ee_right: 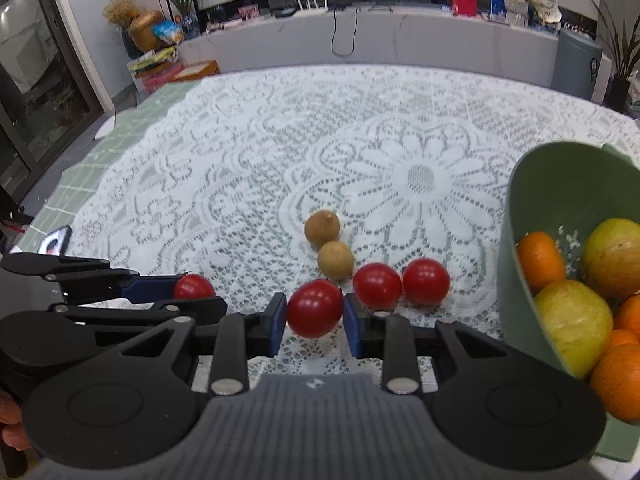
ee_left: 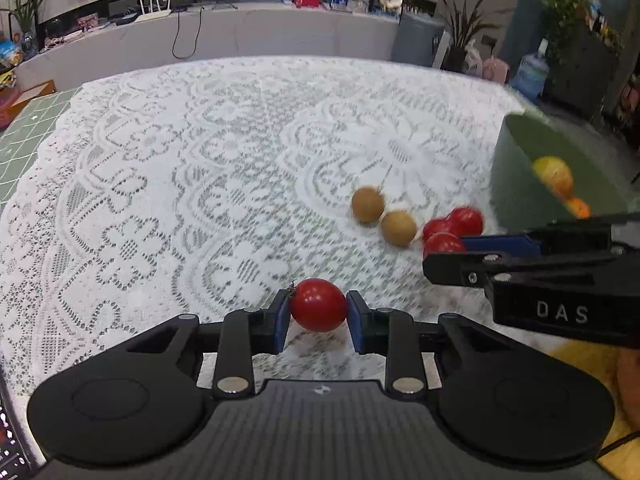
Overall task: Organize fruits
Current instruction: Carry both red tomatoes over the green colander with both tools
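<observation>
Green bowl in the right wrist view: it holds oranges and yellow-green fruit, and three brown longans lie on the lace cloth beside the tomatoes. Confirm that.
Wrong on the count: the right wrist view shows two brown longans on the lace cloth, not three. The green bowl does hold oranges and yellow-green fruit, and the longans do lie beside the tomatoes.

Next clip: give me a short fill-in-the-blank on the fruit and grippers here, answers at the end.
1. Each gripper is shut on a ___ tomato.
2. Loose on the lace cloth lie two more tomatoes and ___ brown fruits.
3. The oranges sit in a ___ bowl.

Answers: red; two; green
</observation>
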Available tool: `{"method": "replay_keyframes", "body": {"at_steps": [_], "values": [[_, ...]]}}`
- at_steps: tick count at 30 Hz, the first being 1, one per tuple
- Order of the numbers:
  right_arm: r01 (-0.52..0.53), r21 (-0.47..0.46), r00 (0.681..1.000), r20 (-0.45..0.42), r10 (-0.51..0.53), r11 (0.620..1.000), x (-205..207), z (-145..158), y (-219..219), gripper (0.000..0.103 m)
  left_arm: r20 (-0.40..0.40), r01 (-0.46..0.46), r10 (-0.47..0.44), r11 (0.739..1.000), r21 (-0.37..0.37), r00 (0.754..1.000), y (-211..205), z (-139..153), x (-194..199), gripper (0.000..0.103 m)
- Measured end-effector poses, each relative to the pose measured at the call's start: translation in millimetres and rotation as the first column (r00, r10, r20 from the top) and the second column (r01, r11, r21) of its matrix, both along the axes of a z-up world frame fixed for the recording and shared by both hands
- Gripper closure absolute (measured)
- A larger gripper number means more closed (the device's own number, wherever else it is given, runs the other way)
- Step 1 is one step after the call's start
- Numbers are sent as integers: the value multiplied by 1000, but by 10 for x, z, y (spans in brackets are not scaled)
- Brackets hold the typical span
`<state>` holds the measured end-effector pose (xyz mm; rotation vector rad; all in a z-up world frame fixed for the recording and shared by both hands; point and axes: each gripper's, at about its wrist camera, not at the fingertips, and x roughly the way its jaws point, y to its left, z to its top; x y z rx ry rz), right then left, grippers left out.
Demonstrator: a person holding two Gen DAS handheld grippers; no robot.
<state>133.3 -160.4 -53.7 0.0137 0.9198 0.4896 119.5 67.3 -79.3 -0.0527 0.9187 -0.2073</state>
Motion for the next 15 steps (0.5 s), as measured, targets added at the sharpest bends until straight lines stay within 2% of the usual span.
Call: {"method": "replay_keyframes", "body": {"at_steps": [7,12,15], "values": [[25,31,993,117,-28,999,-245,355,-192,76,46,9,-2,986,-167,999,-25,310,-50,70],[62,59,985,156,-71,996,-317,633,-407,76,110,49,-26,977,-209,994,-176,615,-65,70],[86,31,977,191,-91,996,-336,783,-533,76,129,76,-47,970,-230,991,-301,747,-27,70]]}}
